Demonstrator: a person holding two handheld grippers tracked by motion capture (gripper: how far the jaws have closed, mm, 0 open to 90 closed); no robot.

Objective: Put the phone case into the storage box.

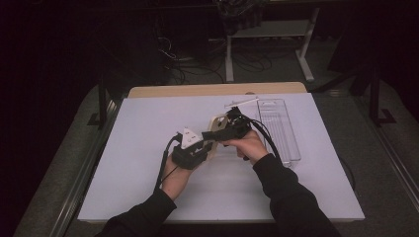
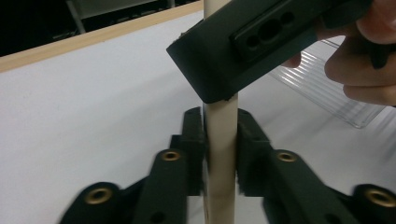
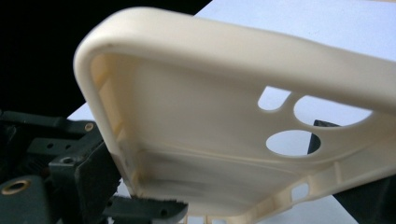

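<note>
Your left gripper [image 2: 219, 154] clamps the cream phone case [image 3: 224, 121] edge-on above the table's [image 1: 123, 163] middle. Your right gripper [image 1: 232, 126] seems clenched on its far end, beside the clear tray [image 1: 281, 128].

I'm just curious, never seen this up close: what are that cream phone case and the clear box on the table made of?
The phone case looks like soft moulded plastic or silicone: matte cream, rounded edges, smooth camera cutouts. Whether it flexes, I can't tell. The clear box seems rigid transparent plastic, glossy, with ribbed ridges catching light. The left tool is clamped on the case's edge.
</note>
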